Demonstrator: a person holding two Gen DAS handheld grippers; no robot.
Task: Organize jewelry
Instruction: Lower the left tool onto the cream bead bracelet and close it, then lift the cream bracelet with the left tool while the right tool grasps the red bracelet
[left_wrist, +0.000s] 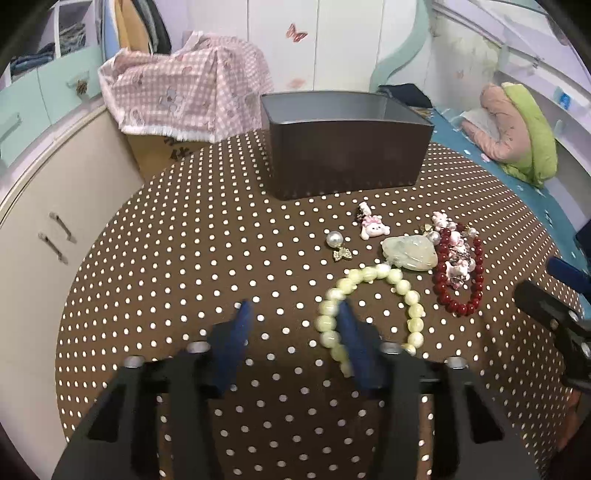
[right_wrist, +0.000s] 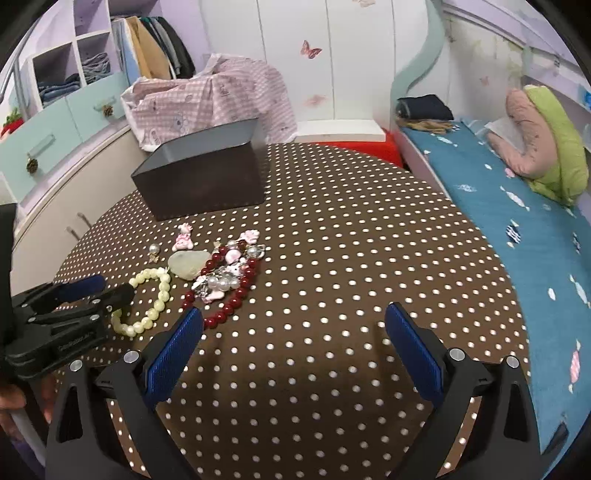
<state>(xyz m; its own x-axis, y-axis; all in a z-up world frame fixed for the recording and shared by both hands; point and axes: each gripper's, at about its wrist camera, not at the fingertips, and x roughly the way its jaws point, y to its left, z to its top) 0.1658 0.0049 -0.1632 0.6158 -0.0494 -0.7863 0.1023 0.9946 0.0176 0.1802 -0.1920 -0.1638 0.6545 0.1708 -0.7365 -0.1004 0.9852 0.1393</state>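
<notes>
A pale green bead bracelet (left_wrist: 373, 295) with a jade pendant (left_wrist: 410, 252) lies on the dotted table. My left gripper (left_wrist: 295, 308) is open, its right finger inside the bracelet loop and over its left beads. A dark red bead bracelet (left_wrist: 461, 273), a pearl charm (left_wrist: 338, 245), a pink bunny charm (left_wrist: 373, 225) and other small charms lie beside it. The dark open box (left_wrist: 343, 147) stands behind. My right gripper (right_wrist: 295, 314) is open and empty over bare table, right of the jewelry (right_wrist: 221, 269). The left gripper shows at the left of the right wrist view (right_wrist: 92, 291).
The round table has a brown dotted cloth (right_wrist: 351, 240). A pink checked cloth (left_wrist: 184, 85) covers a carton behind the box. A bed with a blue sheet (right_wrist: 517, 229) and pillows lies to the right. White cabinets (left_wrist: 44, 229) stand to the left.
</notes>
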